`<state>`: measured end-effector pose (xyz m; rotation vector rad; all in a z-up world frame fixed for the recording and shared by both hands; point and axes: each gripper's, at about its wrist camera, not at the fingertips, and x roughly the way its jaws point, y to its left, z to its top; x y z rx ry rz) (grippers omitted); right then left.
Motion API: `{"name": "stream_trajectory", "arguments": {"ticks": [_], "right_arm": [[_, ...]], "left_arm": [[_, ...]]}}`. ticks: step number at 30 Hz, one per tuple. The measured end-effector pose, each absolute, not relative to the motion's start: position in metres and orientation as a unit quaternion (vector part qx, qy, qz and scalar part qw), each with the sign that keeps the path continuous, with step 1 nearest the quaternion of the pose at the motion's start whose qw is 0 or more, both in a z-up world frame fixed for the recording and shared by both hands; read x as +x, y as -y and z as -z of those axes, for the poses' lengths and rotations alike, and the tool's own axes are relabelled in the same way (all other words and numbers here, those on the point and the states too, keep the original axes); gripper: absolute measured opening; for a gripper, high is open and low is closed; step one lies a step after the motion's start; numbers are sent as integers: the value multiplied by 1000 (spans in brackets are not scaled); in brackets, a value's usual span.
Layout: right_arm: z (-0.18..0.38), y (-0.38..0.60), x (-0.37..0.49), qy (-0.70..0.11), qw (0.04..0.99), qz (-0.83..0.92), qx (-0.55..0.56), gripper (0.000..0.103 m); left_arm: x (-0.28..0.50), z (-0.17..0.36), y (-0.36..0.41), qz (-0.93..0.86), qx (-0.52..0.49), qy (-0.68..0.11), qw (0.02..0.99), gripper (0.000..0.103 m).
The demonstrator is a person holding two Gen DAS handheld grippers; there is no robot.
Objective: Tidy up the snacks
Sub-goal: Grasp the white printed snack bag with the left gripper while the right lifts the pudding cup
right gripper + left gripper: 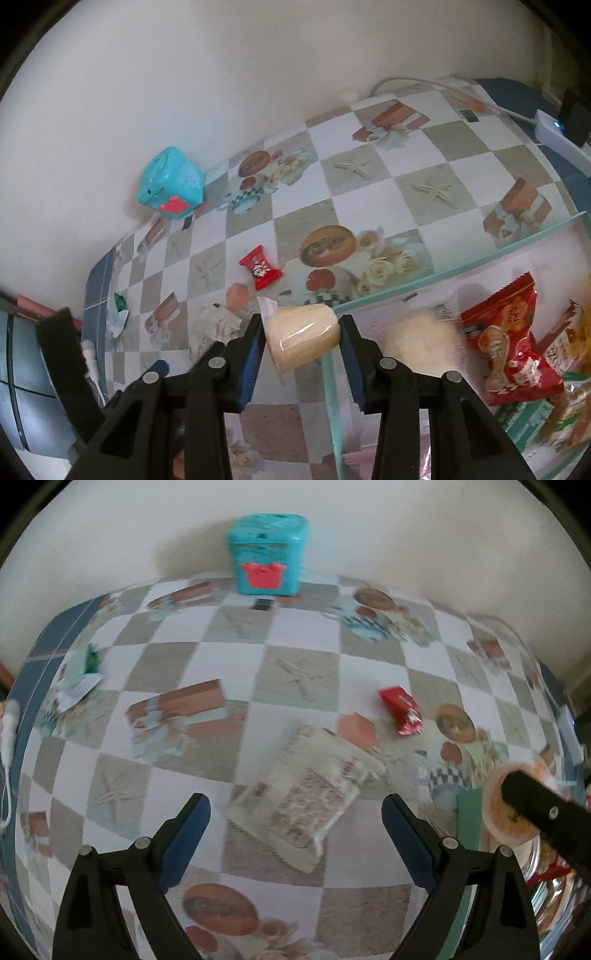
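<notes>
While I hold both grippers over checkered tablecloth (303,635), right gripper (303,332) clamps cream pudding cup (304,338) on its side, pads pressing both ends – cup sits just over near corner of clear bin (461,264). Inside bin: red snack bag (509,343), pale packet (421,336). Left gripper (295,830) jaws spread wide, nothing gripped – white cracker packet (303,797) lies on cloth between them. Small red candy (400,710) beyond that packet, near it. Teal box (267,554) well beyond packet, against wall.

glossy red foil candy wrapper (260,268)
</notes>
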<state>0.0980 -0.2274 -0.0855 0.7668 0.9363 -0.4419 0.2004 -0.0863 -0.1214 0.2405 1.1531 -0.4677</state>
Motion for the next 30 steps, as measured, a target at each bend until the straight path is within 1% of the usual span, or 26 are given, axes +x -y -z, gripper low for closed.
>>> {"name": "stream_trajectory", "arguments": {"ticks": [6, 8, 9, 12, 13, 16, 19, 26, 30], "right_arm": [[90, 230, 96, -440, 797, 204, 361, 43], [91, 231, 96, -440, 796, 204, 361, 43], [91, 231, 96, -440, 796, 204, 362, 43], [92, 232, 95, -441, 795, 205, 363, 43], [92, 232, 95, -441, 795, 205, 363, 43], [92, 231, 95, -442, 794, 206, 363, 43], [91, 231, 95, -443, 794, 206, 361, 43], [82, 230, 89, -441, 794, 208, 363, 43], [71, 228, 79, -437, 795, 210, 365, 43]], "left_arm": [[194, 134, 99, 224, 135, -531, 806, 93], [195, 138, 99, 219, 139, -529, 808, 83], [196, 139, 99, 215, 143, -527, 810, 75], [195, 140, 98, 213, 150, -519, 814, 73], [195, 140, 98, 214, 146, -520, 814, 68], [195, 136, 97, 217, 139, -516, 817, 59], [193, 132, 99, 216, 145, -511, 819, 55], [191, 121, 98, 217, 132, -520, 815, 54], [186, 106, 96, 217, 125, -519, 817, 52]]}}
